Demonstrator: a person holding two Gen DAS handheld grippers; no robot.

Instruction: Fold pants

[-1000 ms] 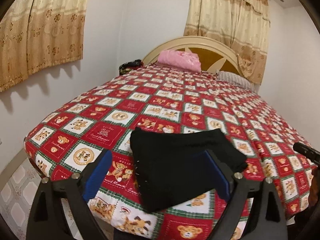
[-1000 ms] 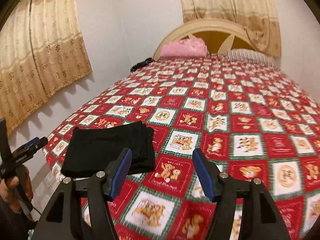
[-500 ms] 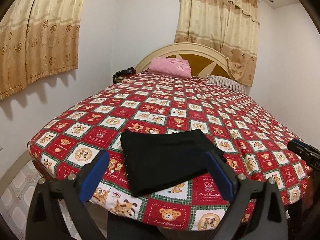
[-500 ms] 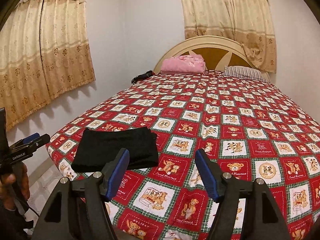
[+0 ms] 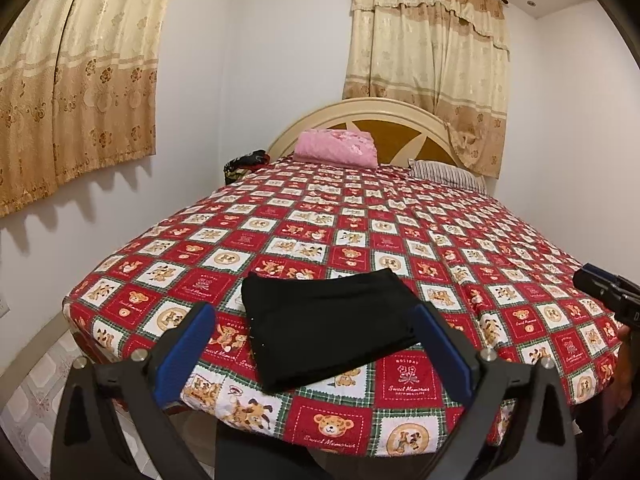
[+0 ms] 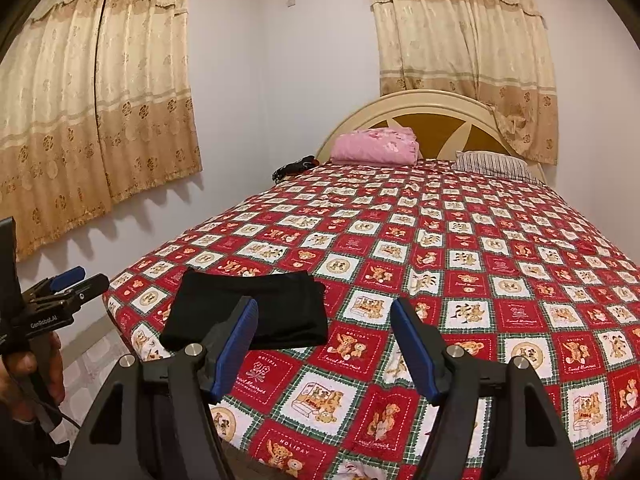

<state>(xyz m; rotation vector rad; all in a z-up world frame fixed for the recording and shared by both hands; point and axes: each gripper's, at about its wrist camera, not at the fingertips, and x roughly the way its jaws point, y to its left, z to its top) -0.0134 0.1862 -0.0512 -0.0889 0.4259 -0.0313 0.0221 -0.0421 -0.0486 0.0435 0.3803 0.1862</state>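
Note:
The black pants (image 5: pixel 326 326) lie folded into a flat rectangle near the foot corner of the bed; they also show in the right wrist view (image 6: pixel 248 308). My left gripper (image 5: pixel 314 344) is open and empty, held back off the bed's foot edge, in line with the pants. My right gripper (image 6: pixel 322 338) is open and empty, above the foot of the bed, to the right of the pants. The left gripper shows at the left edge of the right wrist view (image 6: pixel 68 284), held in a hand.
The bed has a red bear-patterned quilt (image 5: pixel 360 220). A pink folded blanket (image 5: pixel 336 152) and a striped pillow (image 5: pixel 448 174) lie by the headboard (image 5: pixel 400 128). A dark item (image 5: pixel 244 162) sits at the far left corner. Tiled floor (image 5: pixel 36 384) lies left of the bed.
Both grippers have pulled back and up from the bed. The pants lie still, now farther from the fingers. The jaws stayed open.

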